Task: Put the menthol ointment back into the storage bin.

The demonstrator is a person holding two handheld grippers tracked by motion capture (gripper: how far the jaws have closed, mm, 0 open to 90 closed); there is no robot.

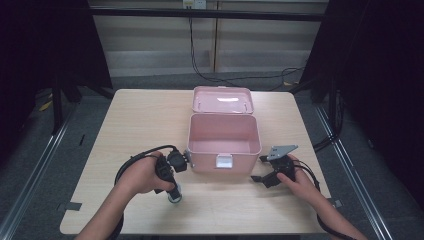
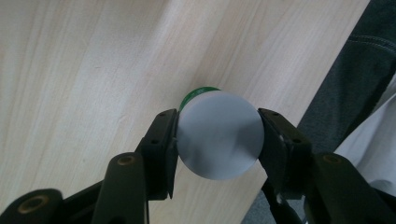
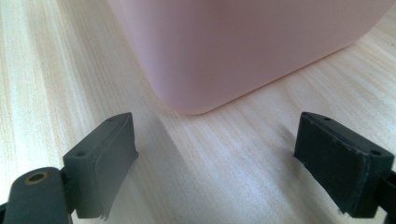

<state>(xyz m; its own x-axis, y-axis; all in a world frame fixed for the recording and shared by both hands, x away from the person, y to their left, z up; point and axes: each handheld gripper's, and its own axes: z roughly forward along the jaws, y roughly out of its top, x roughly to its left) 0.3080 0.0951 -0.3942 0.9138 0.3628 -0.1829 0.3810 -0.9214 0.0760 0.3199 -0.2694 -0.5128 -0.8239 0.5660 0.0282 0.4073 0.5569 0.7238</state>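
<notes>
pink box (image 1: 224, 141) – lid open | left tongs (image 1: 174, 194) – near table (image 1: 140, 120) edge

table (image 1: 150, 115): light wood, rounded corners | floor (image 1: 45, 165): grey | back wall (image 1: 150, 40): pale panels | black cables (image 1: 200, 70) trailing | sides: dark

Pale wood, pink plastic, matt black pads

The bench (image 1: 150, 120) is showing light, smooth wood grain; the pink box (image 1: 223, 141) is looking like smooth, faintly glossy plastic; the left claw (image 2: 218, 140) is pinching a matt white cap (image 2: 219, 140) between dull black pads (image 2: 161, 149).
</notes>
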